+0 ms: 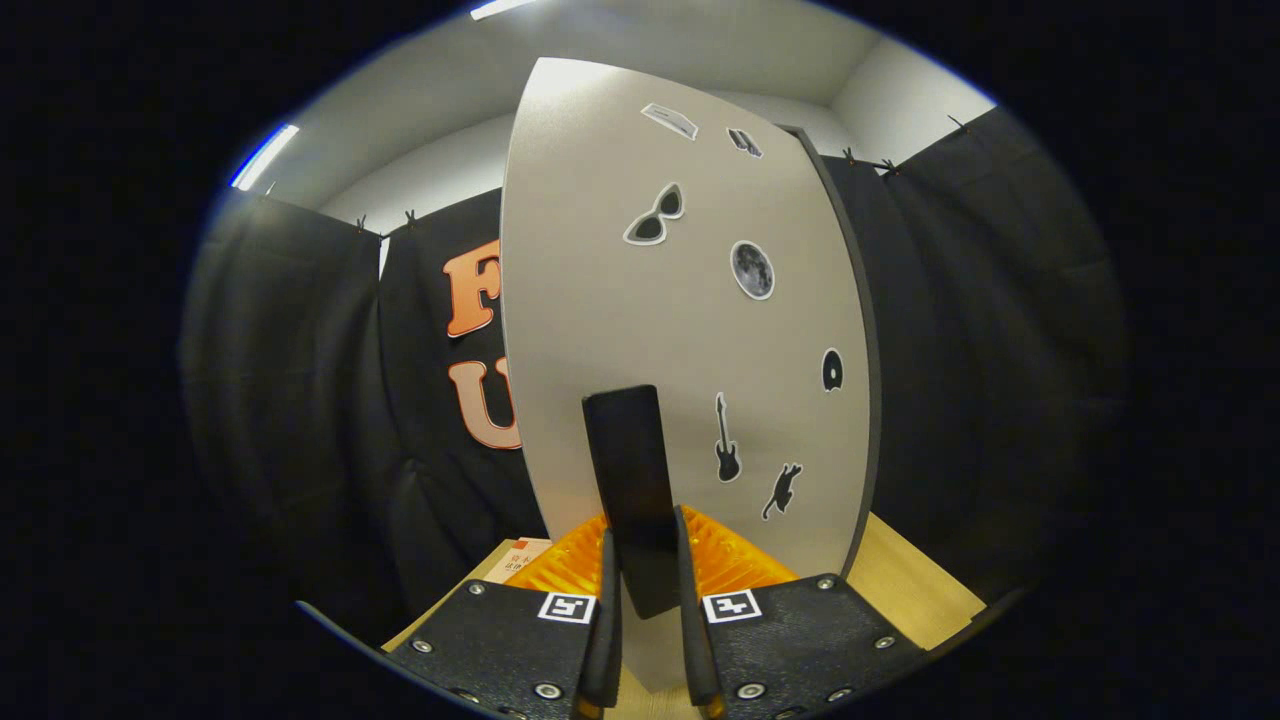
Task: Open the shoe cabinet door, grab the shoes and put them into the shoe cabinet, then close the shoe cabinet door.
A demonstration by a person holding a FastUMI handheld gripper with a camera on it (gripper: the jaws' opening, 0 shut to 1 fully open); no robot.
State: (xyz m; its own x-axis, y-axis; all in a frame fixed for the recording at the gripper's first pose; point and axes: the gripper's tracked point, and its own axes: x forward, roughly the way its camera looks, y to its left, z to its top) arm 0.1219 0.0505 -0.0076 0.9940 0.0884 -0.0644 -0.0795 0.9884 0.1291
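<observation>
Between the two fingers of the gripper (pixel 648 610) stands the dark upright handle (pixel 630 480) of the cabinet door (pixel 640 330). The jaws are drawn in to a narrow gap with the handle's lower end inside it; both fingers appear to bear on it, though the contact faces are hidden, so a firm clamp is probable rather than certain. The door is a pale panel carrying small stickers, seen at an angle with its dark edge toward the right. It rises from the wooden surface (pixel 910 585) just ahead of the fingers.

Risks from this position:
- Slip. The grip sits low on the handle. A pull off the hinge arc may let the handle slide out of the jaws.
- Twist. Sideways force could rack the door or tip the cabinet.
- No shoes can be identified here; an orange ridged object (pixel 570 565) lies just behind the fingers, its nature unclear.
</observation>
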